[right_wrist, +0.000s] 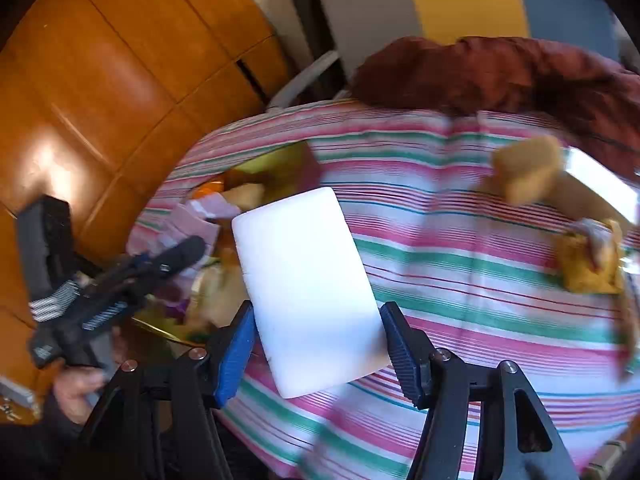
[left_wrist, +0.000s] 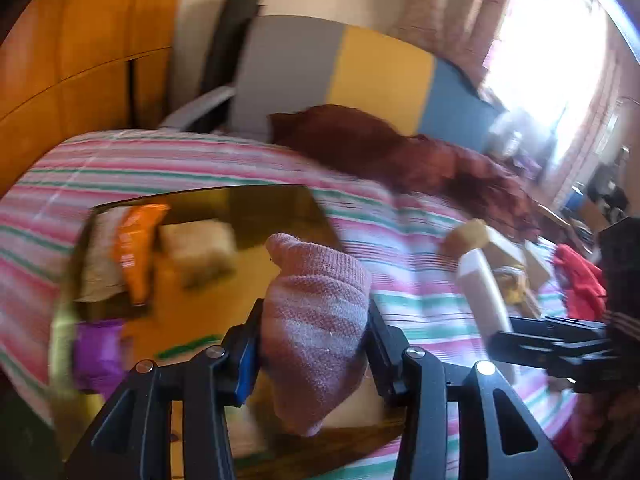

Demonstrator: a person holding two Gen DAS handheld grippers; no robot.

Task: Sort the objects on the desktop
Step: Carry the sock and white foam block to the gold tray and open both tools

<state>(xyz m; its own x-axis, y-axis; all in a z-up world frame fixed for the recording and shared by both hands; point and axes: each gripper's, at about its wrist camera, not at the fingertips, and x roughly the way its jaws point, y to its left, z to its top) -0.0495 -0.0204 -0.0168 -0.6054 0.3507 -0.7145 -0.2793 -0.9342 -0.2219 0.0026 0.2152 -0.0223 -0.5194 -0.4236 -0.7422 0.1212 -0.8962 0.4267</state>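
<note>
A: What does the left gripper (left_wrist: pixel 316 344) hold?

B: A pink knitted cloth (left_wrist: pixel 316 300), soft and ribbed with pale bands, bunched between the jaws at lower centre of the left view, above a glossy yellow tray (left_wrist: pixel 224 204).

A: And the right gripper (right_wrist: pixel 318 344)?

B: Its jaws clamp a smooth white rectangular block (right_wrist: pixel 304 280) with rounded corners, centre frame, over the striped pink, green and white cloth (right_wrist: pixel 460 240) covering the surface.

A: In the tray?

B: A crinkled orange packet (left_wrist: pixel 136 248), blurred.
</note>
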